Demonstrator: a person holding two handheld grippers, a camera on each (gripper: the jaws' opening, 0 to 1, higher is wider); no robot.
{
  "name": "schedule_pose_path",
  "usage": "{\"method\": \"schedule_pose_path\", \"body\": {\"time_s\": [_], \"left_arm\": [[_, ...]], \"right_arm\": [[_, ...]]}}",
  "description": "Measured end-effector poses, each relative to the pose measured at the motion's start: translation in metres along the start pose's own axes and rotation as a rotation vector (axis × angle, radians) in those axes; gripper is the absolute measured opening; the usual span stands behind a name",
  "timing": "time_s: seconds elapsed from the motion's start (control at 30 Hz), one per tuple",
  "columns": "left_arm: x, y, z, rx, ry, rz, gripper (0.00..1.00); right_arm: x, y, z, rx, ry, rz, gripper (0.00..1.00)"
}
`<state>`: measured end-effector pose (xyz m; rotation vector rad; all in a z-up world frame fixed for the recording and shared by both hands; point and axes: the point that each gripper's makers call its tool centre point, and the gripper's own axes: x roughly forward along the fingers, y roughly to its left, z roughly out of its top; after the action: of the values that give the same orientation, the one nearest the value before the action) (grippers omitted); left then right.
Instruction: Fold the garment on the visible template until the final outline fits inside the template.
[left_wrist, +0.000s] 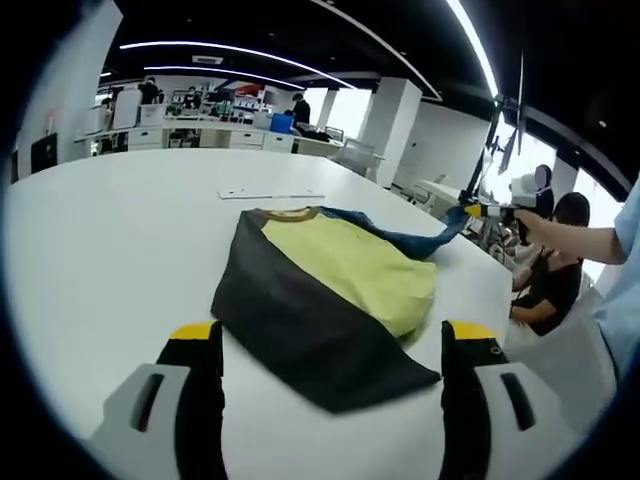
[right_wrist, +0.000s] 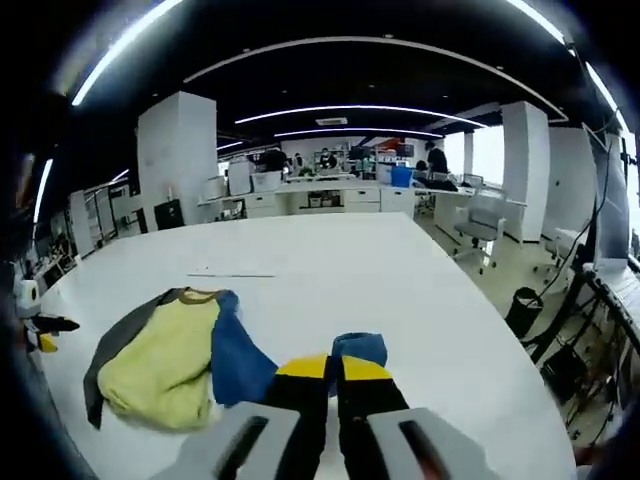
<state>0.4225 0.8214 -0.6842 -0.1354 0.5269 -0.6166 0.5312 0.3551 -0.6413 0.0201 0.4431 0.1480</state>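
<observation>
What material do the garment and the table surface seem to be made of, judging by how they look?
The garment looks like soft knit fabric, matte, in yellow, blue and dark grey panels; it creases and drapes limply where the right gripper pulls its blue sleeve. The exact fibre cannot be told. The table seems to be a smooth white laminate or painted board: flat, even and faintly glossy, with soft reflections.

- Curved light strips (right_wrist: 330, 110) are glowing on a dark ceiling (left_wrist: 300, 30)
- White pillars (right_wrist: 176, 160) are standing by desks (right_wrist: 330, 195)
- Windows (right_wrist: 485, 150) are letting in daylight
- An office chair (right_wrist: 478, 228) is sitting beside the white table (right_wrist: 400, 300)
</observation>
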Motion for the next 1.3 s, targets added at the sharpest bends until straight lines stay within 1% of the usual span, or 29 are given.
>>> {"method": "schedule_pose_path", "body": {"time_s": [0.2, 0.27, 0.33, 0.4, 0.43, 0.5, 0.6, 0.63, 0.7, 0.83, 0.9, 0.93, 0.97, 1.0, 1.17, 1.23, 1.27, 1.3], "left_arm": [[0.003, 0.005, -0.004, -0.014, 0.016, 0.011, 0.87], [0.005, 0.006, -0.005, -0.017, 0.022, 0.015, 0.87], [0.007, 0.007, -0.005, -0.021, 0.026, 0.015, 0.87], [0.010, 0.007, -0.005, -0.026, 0.026, 0.017, 0.87], [0.012, 0.007, -0.005, -0.029, 0.027, 0.017, 0.87], [0.015, 0.007, -0.006, -0.035, 0.028, 0.018, 0.87], [0.021, 0.004, -0.006, -0.041, 0.034, 0.013, 0.87], [0.022, 0.004, -0.006, -0.042, 0.034, 0.011, 0.87], [0.023, 0.003, -0.005, -0.046, 0.033, 0.008, 0.87], [0.024, 0.005, -0.007, -0.058, 0.037, 0.012, 0.87], [0.024, 0.005, -0.009, -0.058, 0.044, 0.013, 0.87], [0.024, 0.006, -0.010, -0.058, 0.046, 0.013, 0.87], [0.024, 0.006, -0.011, -0.061, 0.047, 0.014, 0.87], [0.024, 0.006, -0.011, -0.063, 0.048, 0.015, 0.87], [0.023, 0.007, -0.012, -0.067, 0.048, 0.018, 0.87], [0.022, 0.007, -0.013, -0.069, 0.050, 0.020, 0.87], [0.022, 0.007, -0.014, -0.070, 0.049, 0.020, 0.87], [0.022, 0.007, -0.014, -0.070, 0.048, 0.021, 0.87]], "right_arm": [[0.009, -0.046, 0.005, 0.056, -0.018, -0.078, 0.00], [0.011, -0.054, 0.009, 0.089, -0.035, -0.086, 0.00], [0.013, -0.063, 0.010, 0.095, -0.043, -0.106, 0.00], [0.012, -0.064, 0.013, 0.133, -0.073, -0.106, 0.00], [0.012, -0.065, 0.012, 0.145, -0.076, -0.108, 0.00], [0.012, -0.066, 0.004, 0.163, -0.075, -0.119, 0.00], [0.016, -0.070, -0.020, 0.180, -0.045, -0.139, 0.00], [0.017, -0.071, -0.025, 0.182, -0.040, -0.146, 0.00], [0.018, -0.076, -0.038, 0.225, -0.018, -0.159, 0.00], [0.021, -0.083, -0.053, 0.261, -0.003, -0.178, 0.00], [0.024, -0.088, -0.063, 0.270, 0.021, -0.193, 0.00], [0.024, -0.090, -0.070, 0.277, 0.044, -0.205, 0.00], [0.023, -0.091, -0.073, 0.294, 0.045, -0.219, 0.00], [0.022, -0.091, -0.076, 0.331, 0.046, -0.226, 0.00], [0.024, -0.092, -0.088, 0.337, 0.065, -0.245, 0.00], [0.022, -0.093, -0.091, 0.385, 0.059, -0.269, 0.00], [0.018, -0.093, -0.092, 0.413, 0.059, -0.294, 0.00], [0.017, -0.092, -0.092, 0.413, 0.051, -0.299, 0.00]]}}
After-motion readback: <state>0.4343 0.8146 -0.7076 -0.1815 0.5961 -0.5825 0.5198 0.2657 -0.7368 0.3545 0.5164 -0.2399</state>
